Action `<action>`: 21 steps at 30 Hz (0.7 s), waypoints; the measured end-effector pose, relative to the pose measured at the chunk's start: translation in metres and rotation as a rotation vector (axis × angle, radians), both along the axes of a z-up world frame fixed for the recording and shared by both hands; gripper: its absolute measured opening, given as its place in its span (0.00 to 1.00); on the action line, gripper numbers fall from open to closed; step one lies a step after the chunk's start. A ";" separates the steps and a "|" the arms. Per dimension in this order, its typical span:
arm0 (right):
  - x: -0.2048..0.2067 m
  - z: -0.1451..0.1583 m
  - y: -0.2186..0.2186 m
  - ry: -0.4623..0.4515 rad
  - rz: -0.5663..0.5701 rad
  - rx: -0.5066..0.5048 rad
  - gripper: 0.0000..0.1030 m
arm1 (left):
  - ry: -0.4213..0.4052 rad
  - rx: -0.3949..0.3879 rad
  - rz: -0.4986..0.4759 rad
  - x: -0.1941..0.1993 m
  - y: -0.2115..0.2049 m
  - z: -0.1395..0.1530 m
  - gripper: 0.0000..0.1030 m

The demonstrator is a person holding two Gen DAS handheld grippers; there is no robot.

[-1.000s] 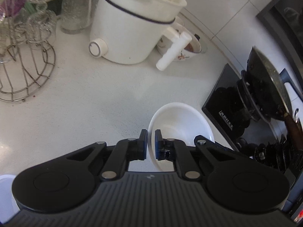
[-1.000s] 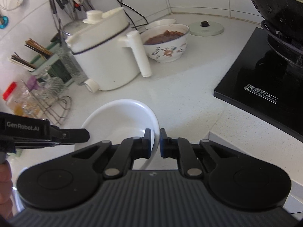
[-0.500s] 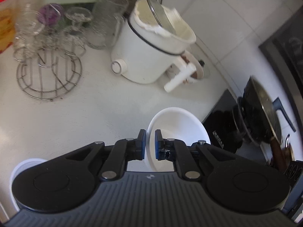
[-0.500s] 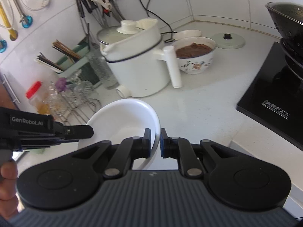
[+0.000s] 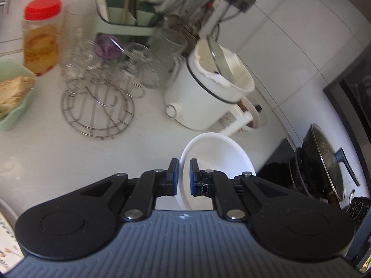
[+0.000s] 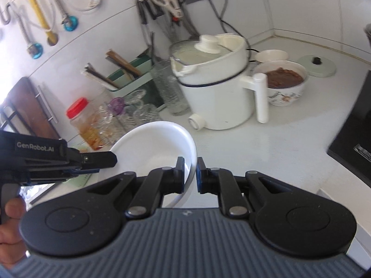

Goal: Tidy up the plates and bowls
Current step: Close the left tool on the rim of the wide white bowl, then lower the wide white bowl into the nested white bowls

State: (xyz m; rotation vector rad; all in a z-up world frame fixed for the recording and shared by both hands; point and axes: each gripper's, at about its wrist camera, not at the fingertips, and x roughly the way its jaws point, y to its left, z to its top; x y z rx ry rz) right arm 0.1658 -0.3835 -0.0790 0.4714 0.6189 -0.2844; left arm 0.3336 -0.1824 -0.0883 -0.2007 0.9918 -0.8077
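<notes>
— Holding the white bowl (image 5: 215, 155) aloft over the desk (image 5: 46, 153), why two-handed?
— Shared load, probably: left gripper (image 5: 184, 180) fingers clamped on one rim, right gripper (image 6: 190, 176) fingers clamped on the opposite rim. Kept level, clear of the white cooker (image 6: 215, 92) and glass rack (image 5: 99, 106).
</notes>
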 end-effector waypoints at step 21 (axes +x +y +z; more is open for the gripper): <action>0.051 0.011 0.068 0.024 0.316 0.040 0.14 | 0.050 0.085 0.200 -0.003 0.102 -0.008 0.09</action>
